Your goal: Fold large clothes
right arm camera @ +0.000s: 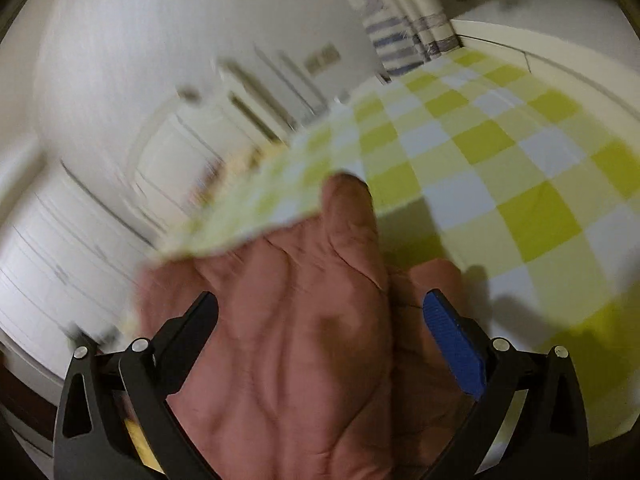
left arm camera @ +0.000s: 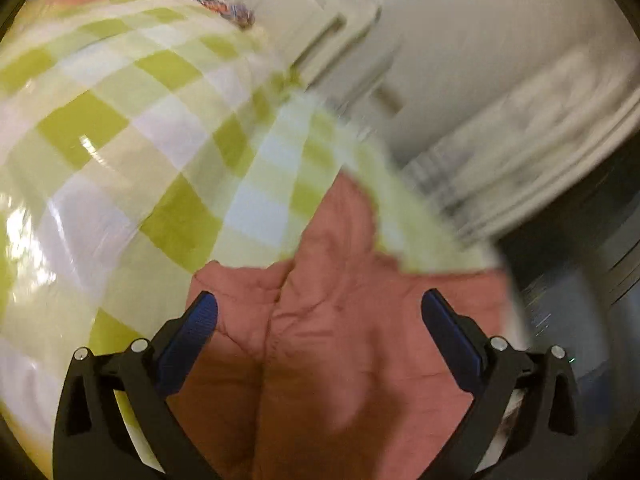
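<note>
Salmon-pink quilted cloth (left arm camera: 320, 340) fills the lower middle of the left wrist view, creased and bunched between the two fingers of the left claw (left arm camera: 318, 312). That claw stands wide open: one blue-padded finger (left arm camera: 188, 340) sits at lower left and the other (left arm camera: 452, 344) at lower right, and neither pad presses on the pink cloth. Over the top of the pink piece lies a corner of one green, white and pale yellow checked cloth (left arm camera: 280, 184), its edge blurred as it runs down toward the right. The same check pattern covers the surface (left arm camera: 100, 152) across the whole left half of that view, shiny in places; whether the corner and the surface are one piece cannot be told. At upper left a small patch of patterned blue and orange fabric (left arm camera: 224, 6) shows, too blurred to name. White panelled cabinets or doors (left arm camera: 460, 80) fill the upper right.

In the right wrist view the pink cloth (right arm camera: 296, 340) again occupies the lower middle, rising in one ridge toward the centre. The right claw (right arm camera: 320, 312) is likewise spread wide, with one finger (right arm camera: 188, 336) at lower left and one (right arm camera: 456, 344) at lower right, gripping nothing. A blurred checked corner (right arm camera: 256, 216) drapes over the pink cloth on the left, and the checked surface (right arm camera: 500, 160) stretches to the upper right. Striped blue and white fabric (right arm camera: 396, 44) hangs at the top.
</note>
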